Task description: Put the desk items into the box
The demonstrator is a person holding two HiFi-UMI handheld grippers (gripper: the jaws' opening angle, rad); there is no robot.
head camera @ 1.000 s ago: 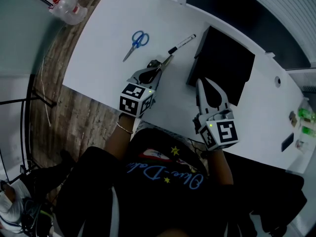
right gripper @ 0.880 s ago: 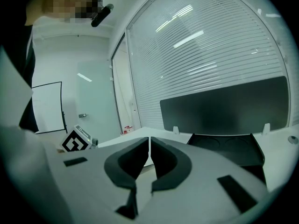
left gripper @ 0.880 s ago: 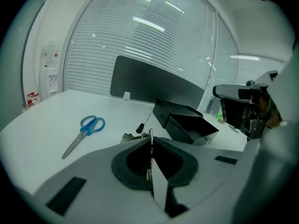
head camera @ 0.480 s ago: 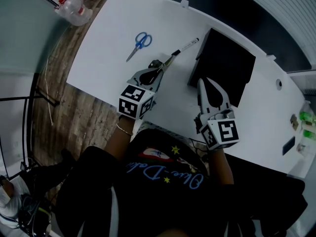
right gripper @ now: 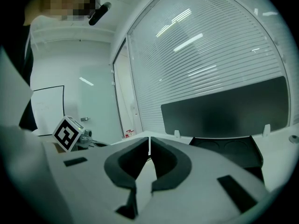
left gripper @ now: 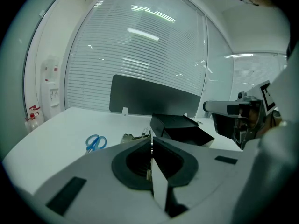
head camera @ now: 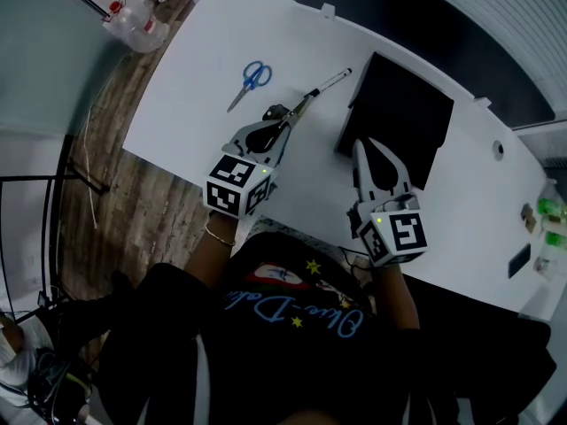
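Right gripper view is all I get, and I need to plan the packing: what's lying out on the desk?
Observer: Blue scissors lie on the white desk, well to the left of the black box in the head view.
Operator: Anything nearer the box?
Observer: A pen lies between the scissors and the box, touching neither.
Operator: Is the other gripper free?
Observer: No, the left gripper looks shut on a small metal item; I can't tell what it is.

We find bare desk (head camera: 190,65) left of centre, broken only by the scissors (head camera: 249,81). Right of centre, the box (head camera: 399,118) and the pen (head camera: 326,84) beside it block us.
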